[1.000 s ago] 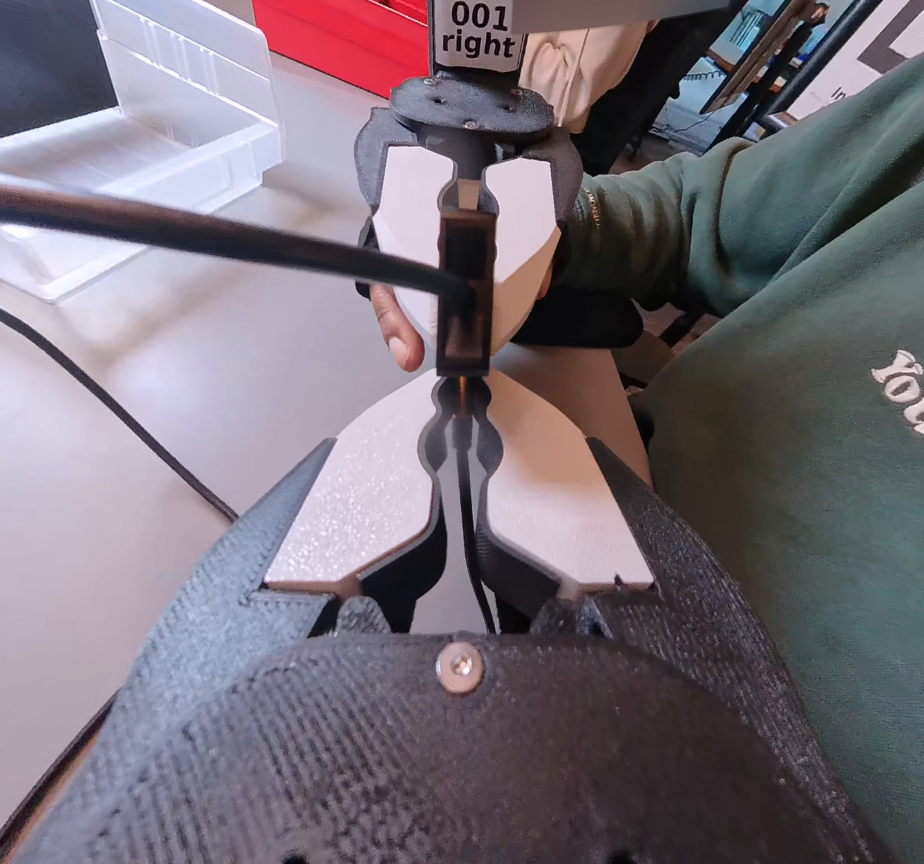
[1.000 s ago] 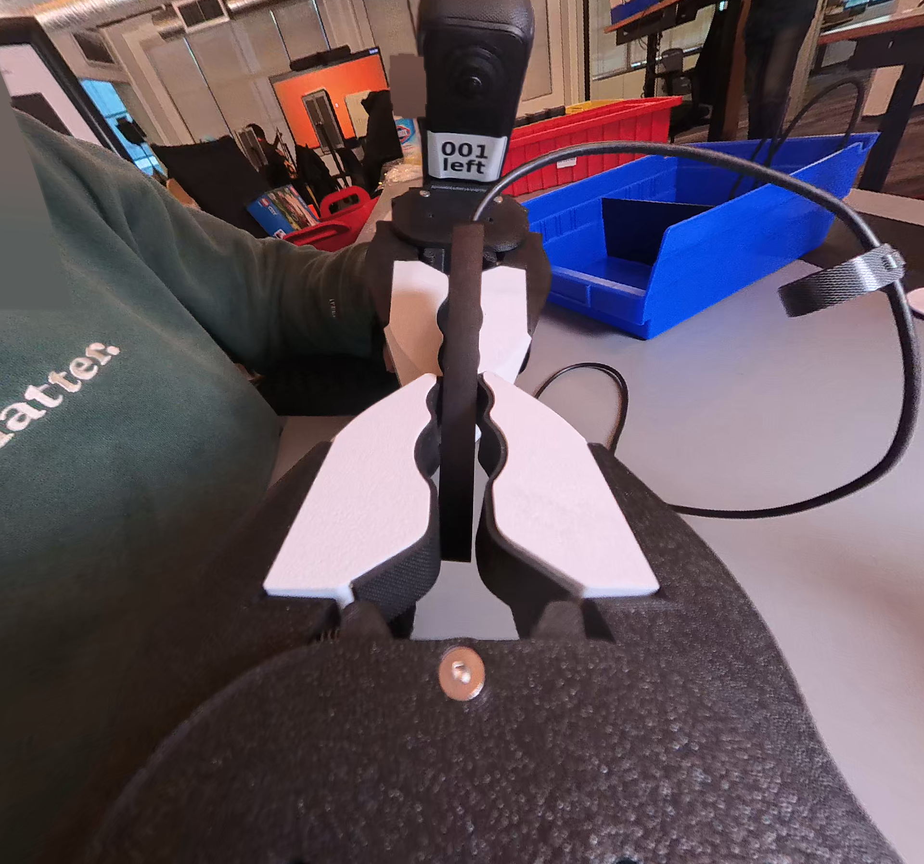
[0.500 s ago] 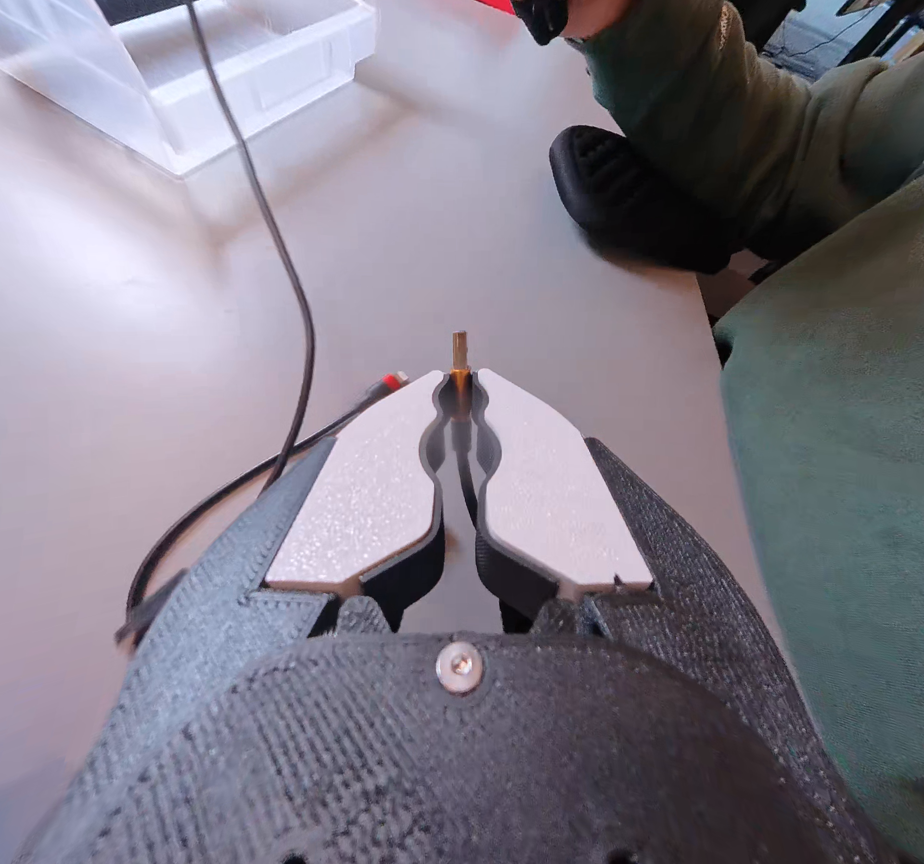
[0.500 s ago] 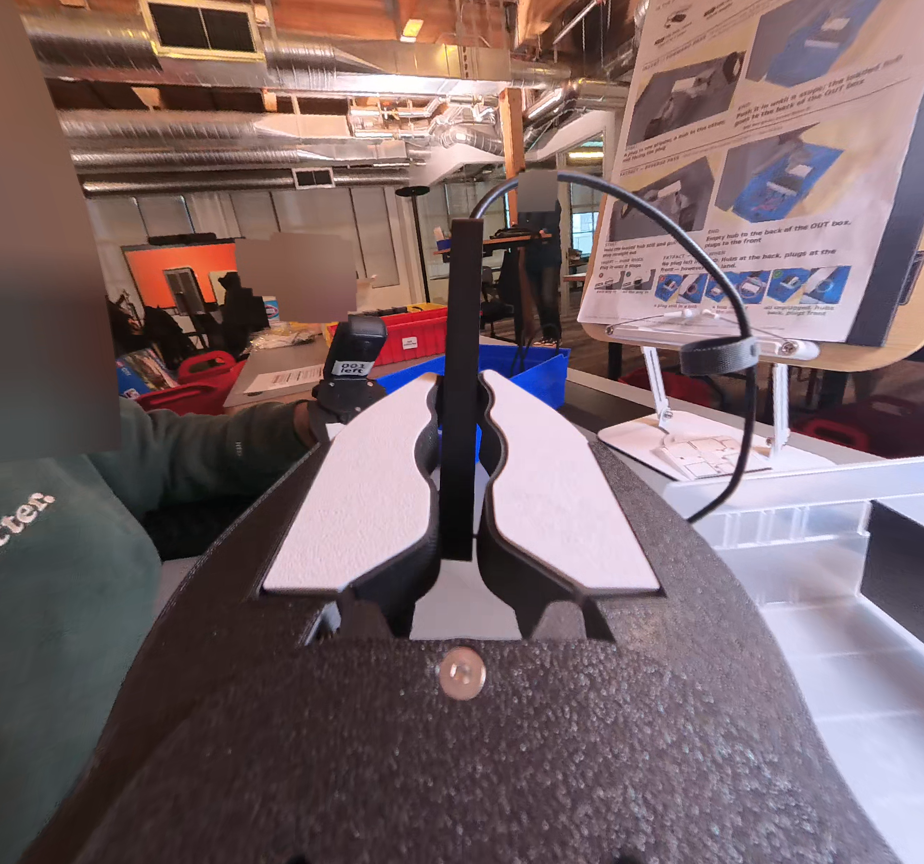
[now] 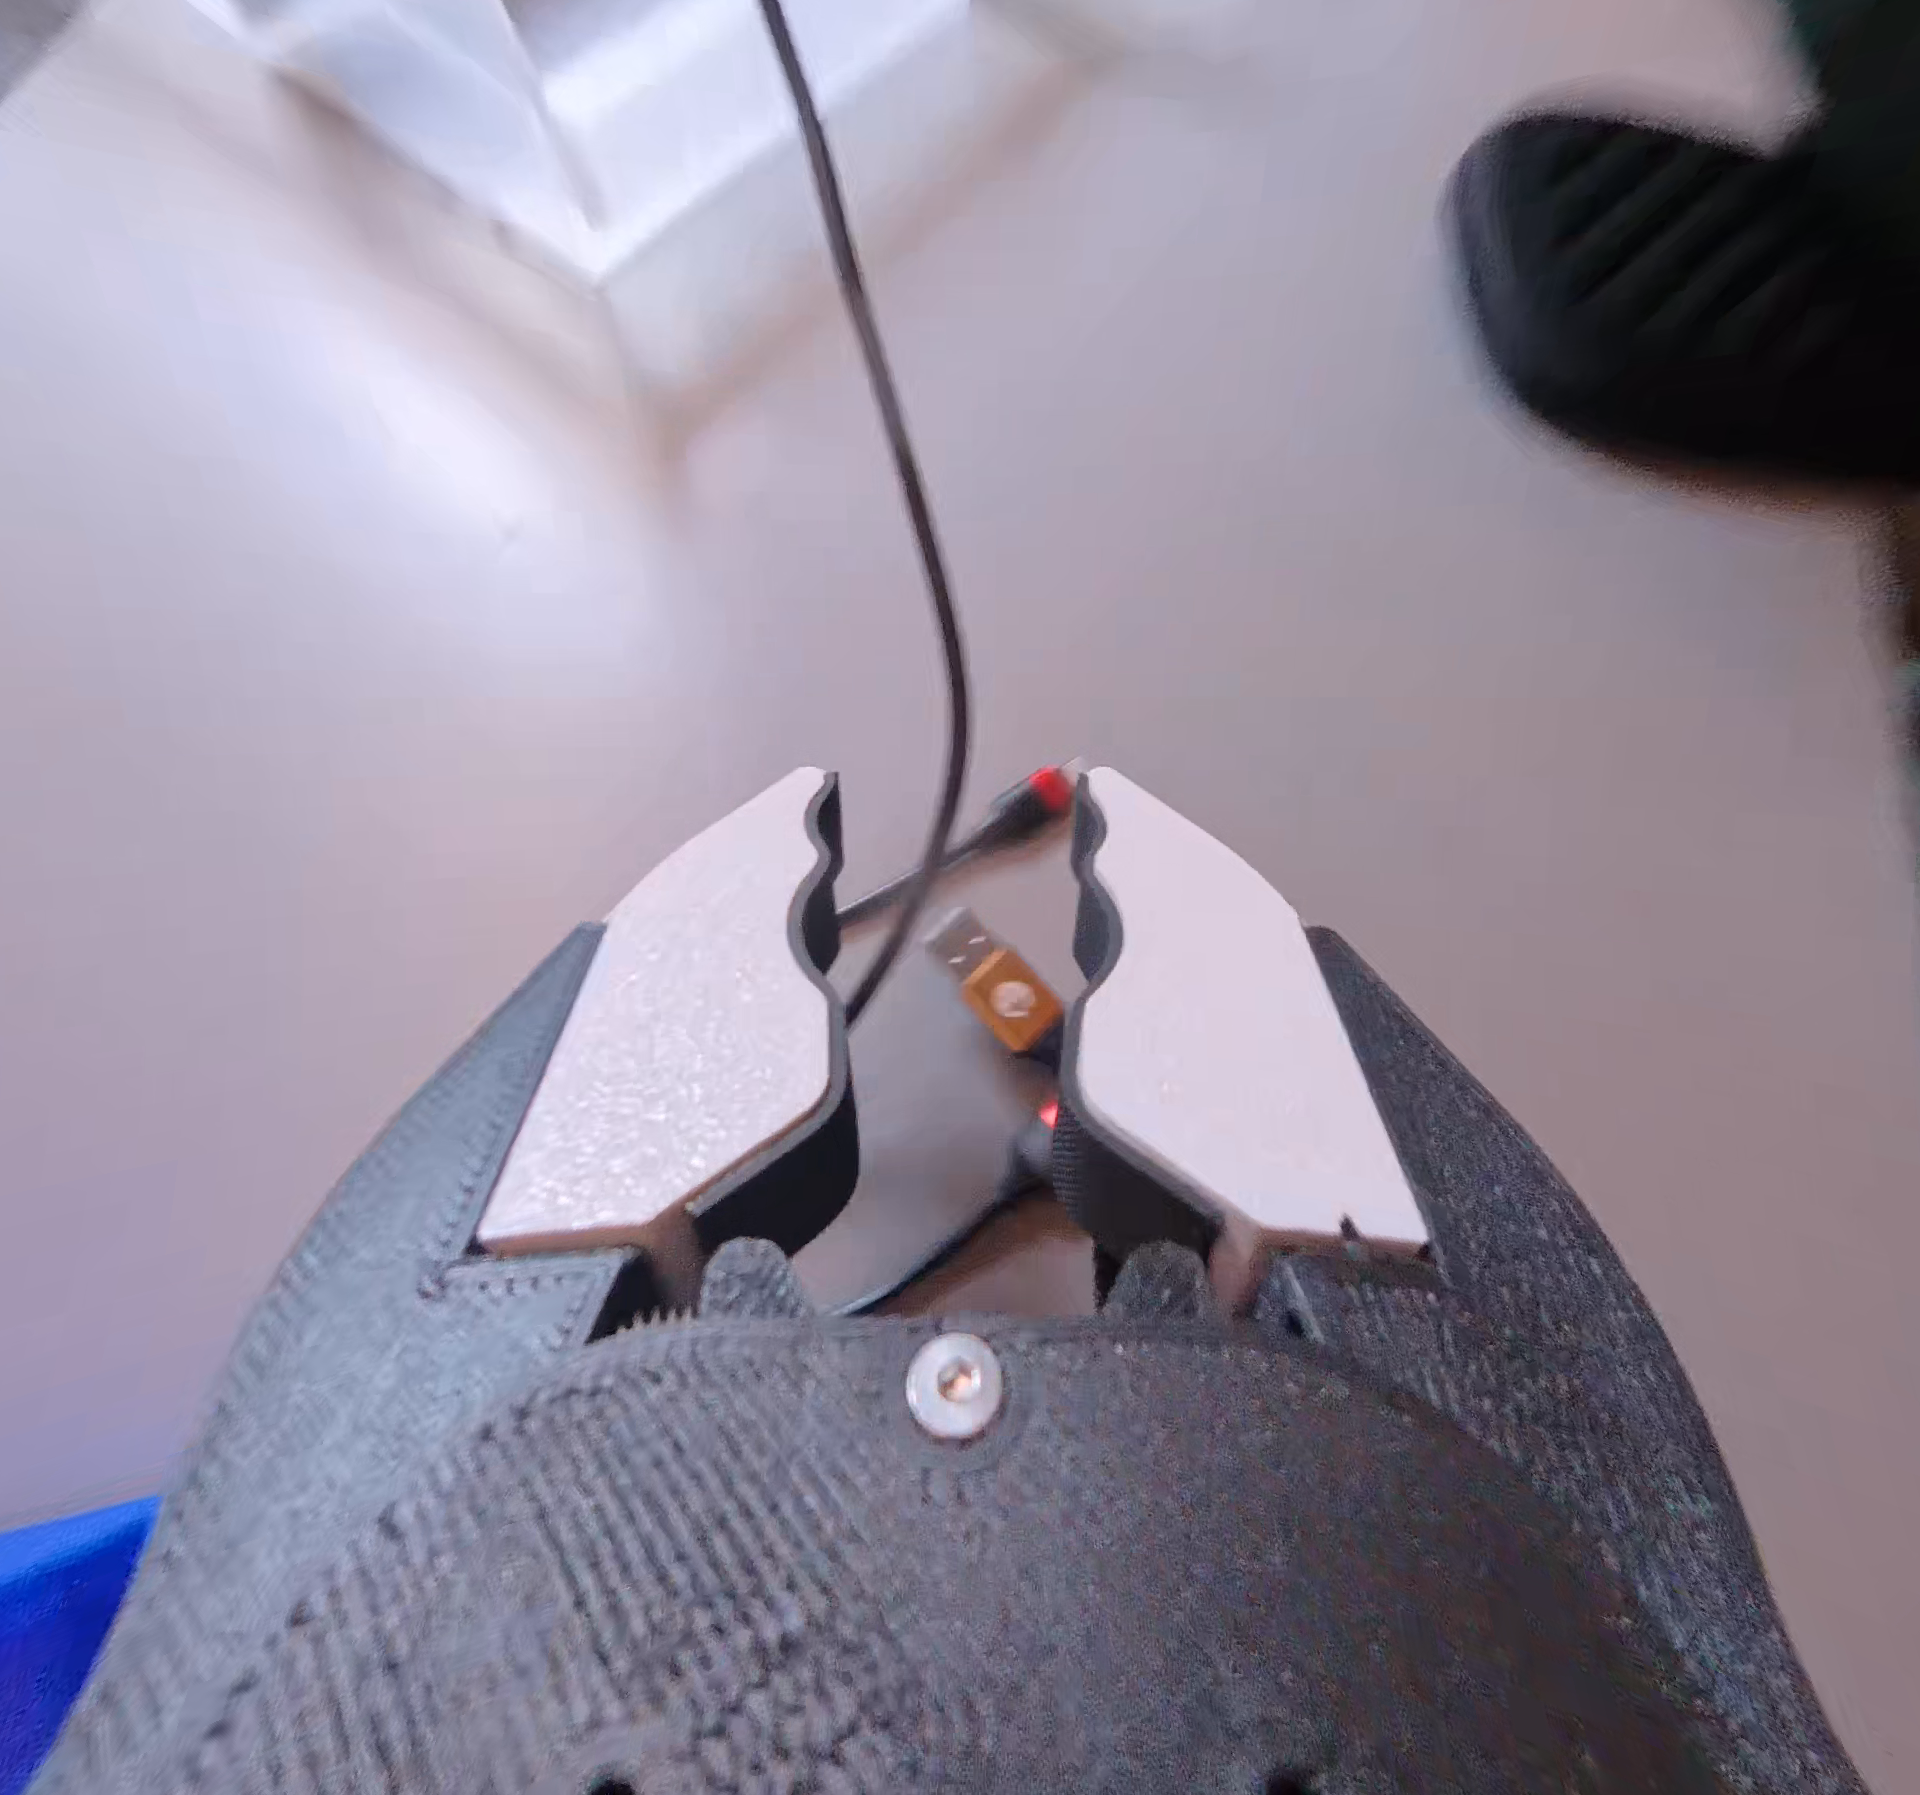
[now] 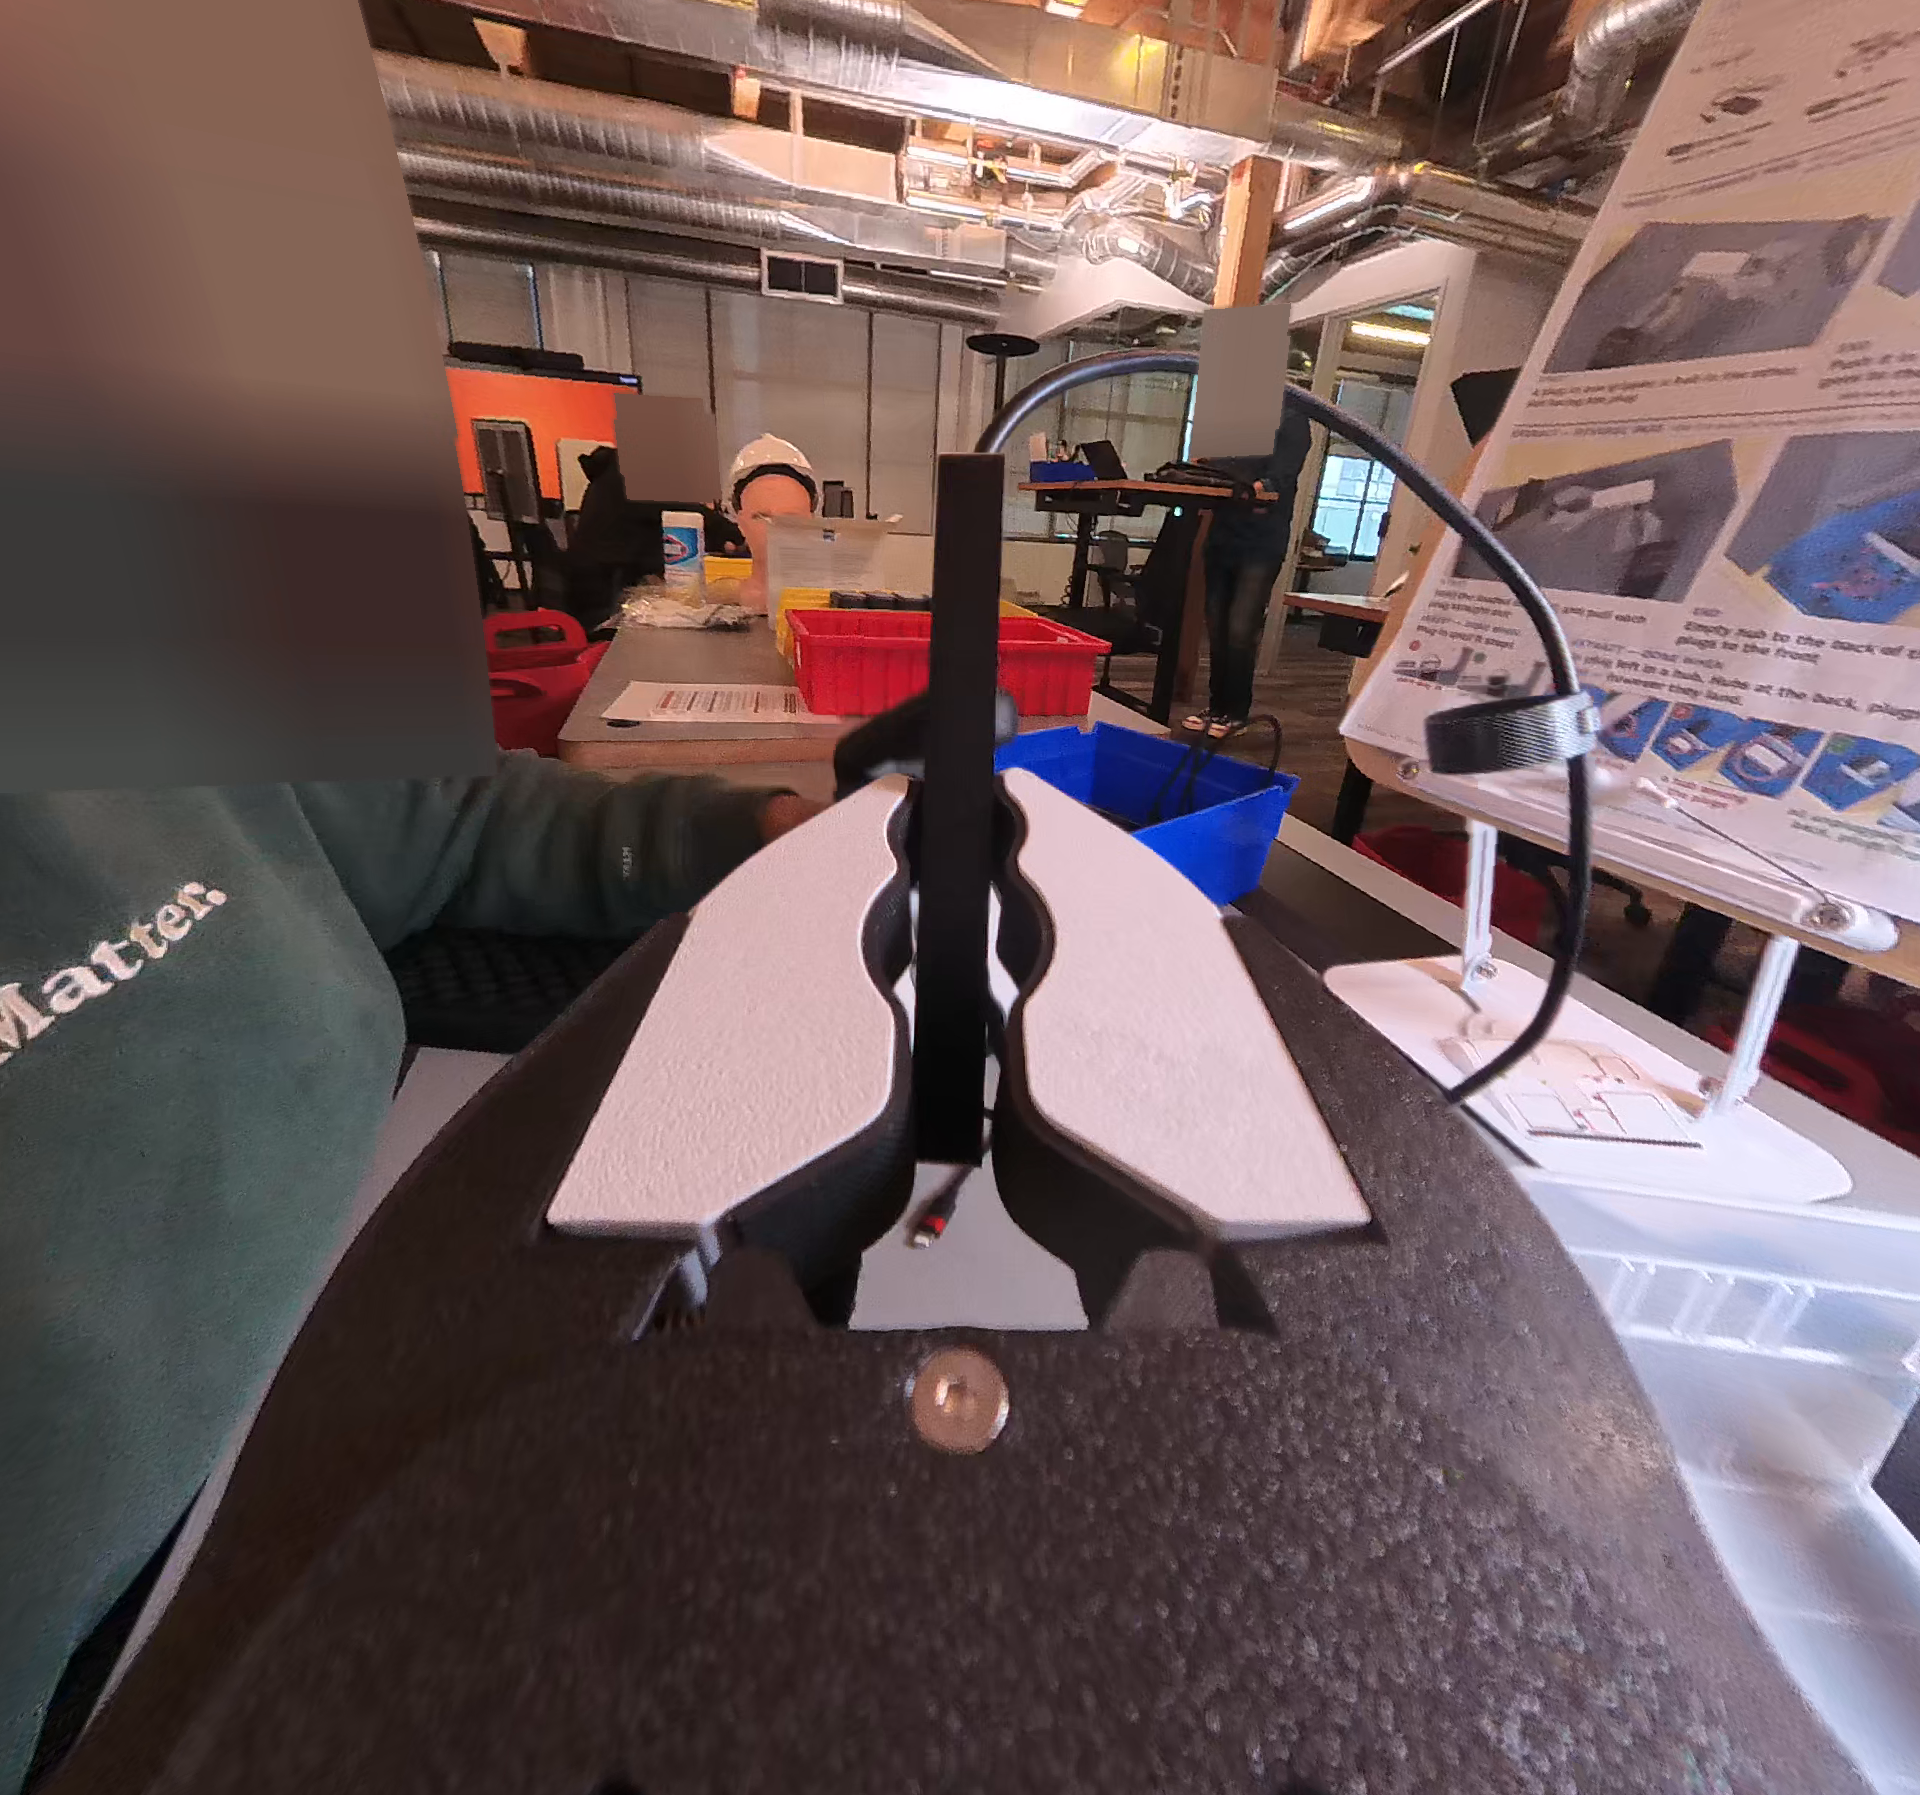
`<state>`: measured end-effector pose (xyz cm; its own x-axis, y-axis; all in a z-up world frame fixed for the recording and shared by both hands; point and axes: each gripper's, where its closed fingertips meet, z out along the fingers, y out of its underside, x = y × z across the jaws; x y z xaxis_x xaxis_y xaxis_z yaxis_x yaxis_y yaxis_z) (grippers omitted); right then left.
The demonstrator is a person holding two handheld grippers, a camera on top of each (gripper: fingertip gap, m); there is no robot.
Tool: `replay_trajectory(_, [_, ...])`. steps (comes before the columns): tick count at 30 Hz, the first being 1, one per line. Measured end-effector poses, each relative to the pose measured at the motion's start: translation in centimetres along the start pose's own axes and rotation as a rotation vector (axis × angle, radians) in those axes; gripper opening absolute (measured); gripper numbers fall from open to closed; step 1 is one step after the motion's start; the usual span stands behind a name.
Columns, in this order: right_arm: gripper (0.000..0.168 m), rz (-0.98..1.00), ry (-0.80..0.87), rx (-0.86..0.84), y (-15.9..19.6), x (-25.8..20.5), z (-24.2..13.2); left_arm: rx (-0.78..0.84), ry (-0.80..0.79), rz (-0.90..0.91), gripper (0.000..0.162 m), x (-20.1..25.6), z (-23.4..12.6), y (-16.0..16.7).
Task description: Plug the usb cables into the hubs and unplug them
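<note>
Release looks like the step in hand in the left wrist view: the left hand-held gripper [image 5: 954, 815] is spread, and the orange-bodied metal usb plug [image 5: 989, 978] lies loose on the grey desk [image 5: 312, 602] between its fingers; lift straight up, clear of the thin black cable [image 5: 894, 457].

Right wrist view: the right hand-held gripper [image 6: 958, 789] pinches the slim black usb hub [image 6: 961, 810] upright; keep it firmly clamped.
</note>
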<state>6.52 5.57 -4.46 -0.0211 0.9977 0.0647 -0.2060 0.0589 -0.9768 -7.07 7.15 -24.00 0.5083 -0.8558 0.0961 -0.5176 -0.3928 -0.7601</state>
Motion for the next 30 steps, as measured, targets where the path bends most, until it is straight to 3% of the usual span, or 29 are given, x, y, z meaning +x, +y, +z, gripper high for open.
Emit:
replay_trajectory(2, [0.012,-0.009,-0.008,0.035,-1.1,-0.5,-0.1,-0.143,-0.079,0.143,0.004,-1.1,1.5,1.9])
replay_trajectory(3, [0.012,-0.009,-0.007,0.064,-1.8,-0.5,-0.5,-0.147,-0.113,0.183,0.004,-1.4,1.3,1.7])
replay_trajectory(6, [0.012,-0.003,0.046,0.089,-2.9,0.3,-2.0,0.193,-0.060,0.059,0.004,-0.7,-3.7,-5.1])
replay_trajectory(9, [0.011,0.066,0.051,0.029,-1.0,0.9,-1.4,0.590,0.107,-0.034,0.003,1.4,-10.9,-11.9])
replay_trajectory(11, [0.011,0.112,0.043,-0.032,1.4,0.8,0.8,0.738,0.226,-0.082,0.003,3.0,-13.0,-14.3])
replay_trajectory(13, [0.012,0.143,0.041,-0.092,4.0,0.3,3.2,0.810,0.349,-0.134,0.004,4.7,-12.6,-15.6])
replay_trajectory(17, [0.012,0.233,-0.068,-0.070,5.8,-2.0,5.9,0.831,0.433,-0.199,0.004,6.4,-9.5,-16.1])
replay_trajectory(26, [0.011,0.245,-0.225,0.049,6.1,-4.3,5.6,0.942,0.614,-0.309,0.004,7.6,-9.5,-15.7])
replay_trajectory(30, [0.012,0.164,-0.176,-0.067,8.2,-4.3,6.1,0.912,0.600,-0.304,0.004,7.2,-9.0,-14.7])
